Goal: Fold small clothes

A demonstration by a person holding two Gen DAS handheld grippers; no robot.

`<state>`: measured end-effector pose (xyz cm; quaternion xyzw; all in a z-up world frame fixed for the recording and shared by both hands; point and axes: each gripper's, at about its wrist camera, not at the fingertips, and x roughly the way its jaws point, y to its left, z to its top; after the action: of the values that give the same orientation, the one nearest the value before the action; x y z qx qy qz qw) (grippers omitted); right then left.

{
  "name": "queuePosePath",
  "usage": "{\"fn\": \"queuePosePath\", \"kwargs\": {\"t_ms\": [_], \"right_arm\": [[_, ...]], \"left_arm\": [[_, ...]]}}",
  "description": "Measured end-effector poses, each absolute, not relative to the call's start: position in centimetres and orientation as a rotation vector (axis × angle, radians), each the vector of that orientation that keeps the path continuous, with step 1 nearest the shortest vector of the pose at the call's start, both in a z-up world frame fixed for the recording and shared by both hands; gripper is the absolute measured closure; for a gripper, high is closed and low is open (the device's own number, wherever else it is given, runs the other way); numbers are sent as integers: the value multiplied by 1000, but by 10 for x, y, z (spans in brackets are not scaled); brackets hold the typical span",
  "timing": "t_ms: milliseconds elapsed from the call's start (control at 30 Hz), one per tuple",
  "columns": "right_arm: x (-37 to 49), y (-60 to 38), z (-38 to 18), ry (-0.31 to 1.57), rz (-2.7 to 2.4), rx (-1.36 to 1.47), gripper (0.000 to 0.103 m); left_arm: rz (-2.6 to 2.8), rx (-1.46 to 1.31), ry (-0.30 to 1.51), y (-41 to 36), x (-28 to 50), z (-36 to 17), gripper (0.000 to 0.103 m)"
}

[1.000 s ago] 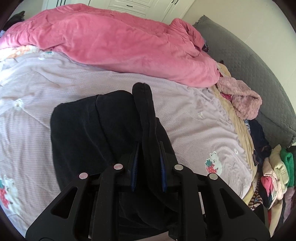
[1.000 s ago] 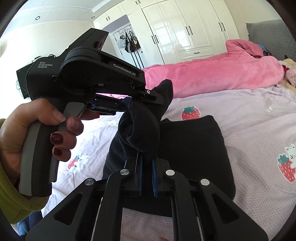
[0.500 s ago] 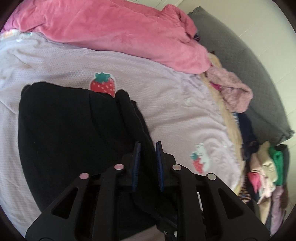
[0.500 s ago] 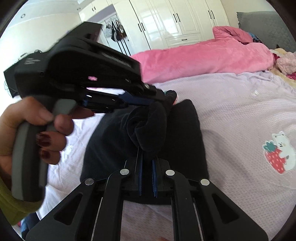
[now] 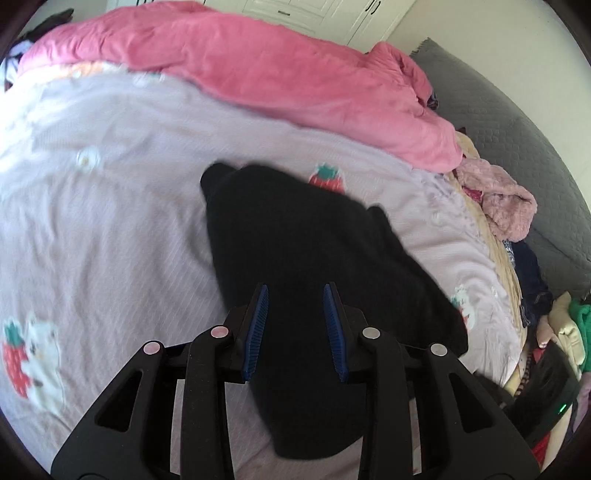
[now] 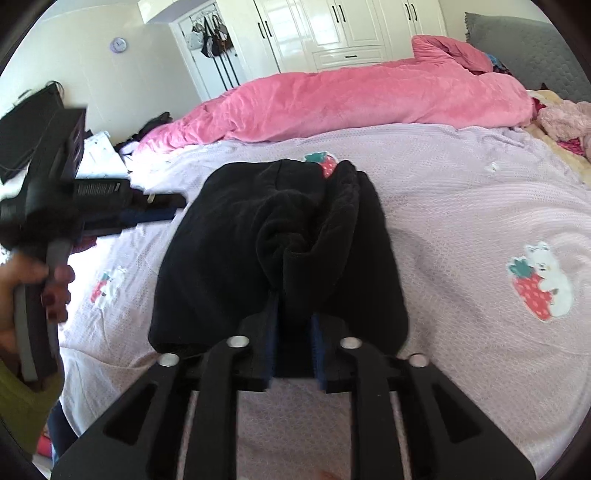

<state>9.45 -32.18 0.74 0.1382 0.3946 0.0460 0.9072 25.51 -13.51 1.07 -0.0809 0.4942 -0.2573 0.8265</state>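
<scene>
A small black garment (image 5: 314,240) lies folded on the lilac bedspread (image 5: 110,240). My left gripper (image 5: 295,291) hovers over its near edge. Its jaws are opening and its blue pads (image 5: 255,332) stand apart with nothing pressed between them. In the right wrist view the same garment (image 6: 221,258) has a bunched fold rising at its near end. My right gripper (image 6: 294,325) is at that fold, its jaws opening, the fabric still between them. The left gripper (image 6: 173,208) shows blurred at the left, held by a hand (image 6: 22,295).
A pink duvet (image 5: 277,74) lies across the far side of the bed. A grey headboard cushion (image 5: 517,147), a fluffy pink garment (image 5: 506,206) and a pile of clothes (image 5: 561,332) line the right edge. White wardrobes (image 6: 332,29) stand behind.
The left gripper let go of the black fabric strip and drew away to the left. The right jaws widened around the bunched fold. The garment now lies lower on the bed.
</scene>
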Motion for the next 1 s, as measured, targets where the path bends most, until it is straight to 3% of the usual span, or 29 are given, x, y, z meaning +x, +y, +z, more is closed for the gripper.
{"fn": "queuePosePath", "kwargs": {"t_ms": [33,300,433,1000], "right_arm": [[91,-323,10,823,79,277,63],[93,-347,45,741,27,282,53],[107,-350,62,696,45,313,43],[169,-352,86,734,94,376,41]], "left_arm": [[-549,-162,1058,-135,252,5,80],[-561,-65,1020,-145,236,-1,74],[-564,-59,1019,-143,232,-2,74],[-568,-74,997,-128,217,6,71]]}}
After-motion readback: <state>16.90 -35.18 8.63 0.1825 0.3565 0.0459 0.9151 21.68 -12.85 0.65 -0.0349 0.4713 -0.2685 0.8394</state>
